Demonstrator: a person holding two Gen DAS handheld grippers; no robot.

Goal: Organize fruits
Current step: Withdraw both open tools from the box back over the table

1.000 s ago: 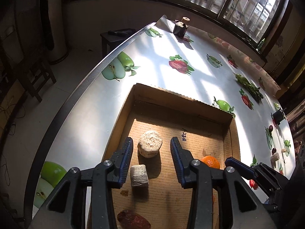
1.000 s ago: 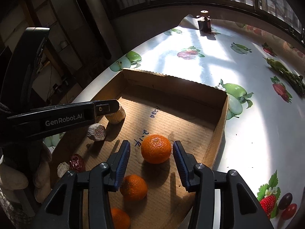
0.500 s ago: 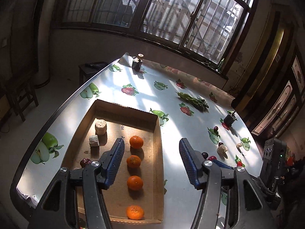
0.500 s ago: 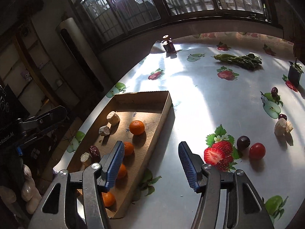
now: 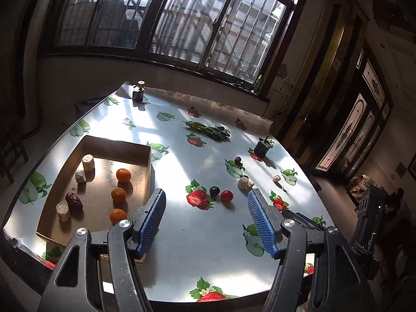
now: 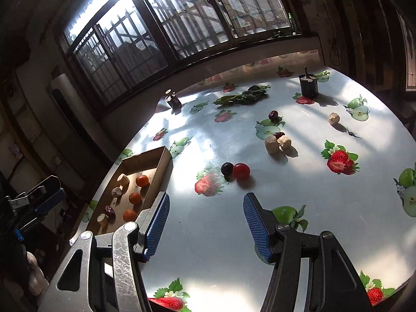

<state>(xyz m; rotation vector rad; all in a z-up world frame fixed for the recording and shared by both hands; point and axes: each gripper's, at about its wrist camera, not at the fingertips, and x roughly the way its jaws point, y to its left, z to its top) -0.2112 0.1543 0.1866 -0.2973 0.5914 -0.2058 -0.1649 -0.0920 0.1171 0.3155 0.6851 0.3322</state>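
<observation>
Both held above the near edge of the table [image 6: 208, 247], empty: left gripper [image 5: 206, 221] with jaws wide apart, right gripper [image 6: 205, 223] likewise spread, nothing between the pads. Ahead of both, loose near the table's middle: a dark plum [image 6: 227, 168] touching a red cherry tomato [image 6: 241, 171], round, so no long axis to align with. Straight ahead of the right jaws, slightly off-centre for the left; probably within easier reach of the right. Farther toward the far right corner: two pale chunks [image 6: 277, 143] and a date [image 6: 273, 115]. At the left edge, the cardboard tray [image 5: 145, 161], already holding three oranges [image 5: 118, 195].
</observation>
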